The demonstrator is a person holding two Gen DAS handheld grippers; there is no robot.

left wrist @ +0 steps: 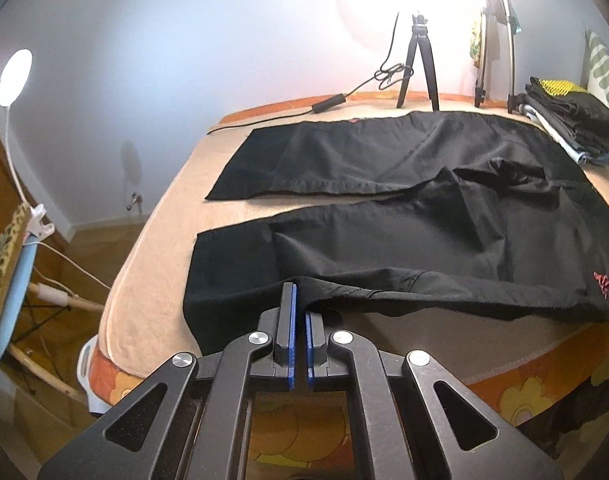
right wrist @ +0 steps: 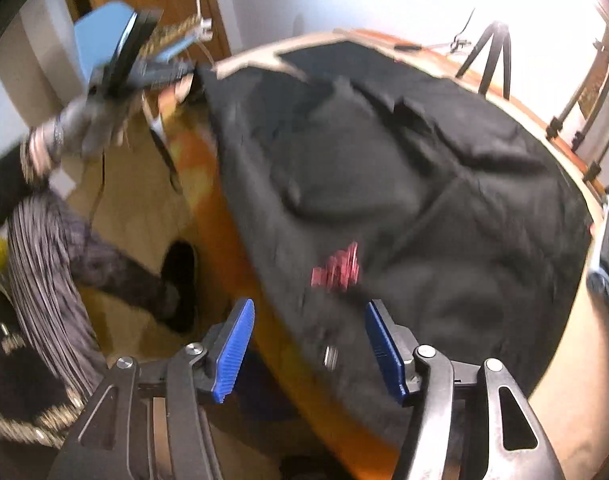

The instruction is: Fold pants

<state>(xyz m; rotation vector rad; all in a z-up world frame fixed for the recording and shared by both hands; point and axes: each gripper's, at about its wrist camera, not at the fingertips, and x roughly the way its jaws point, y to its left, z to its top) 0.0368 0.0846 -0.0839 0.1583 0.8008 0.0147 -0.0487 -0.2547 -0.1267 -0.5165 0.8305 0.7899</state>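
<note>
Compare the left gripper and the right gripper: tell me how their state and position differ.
The left gripper has its jaws nearly closed, pinching the near edge of the black pants; the right gripper is wide open and holds nothing. The left sits near a leg's hem end, the right by the red logo. Both have blue pads.

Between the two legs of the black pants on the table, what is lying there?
Nothing lies there. In the left wrist view a bare strip of the beige cover separates the far leg from the near leg of the pants.
</note>
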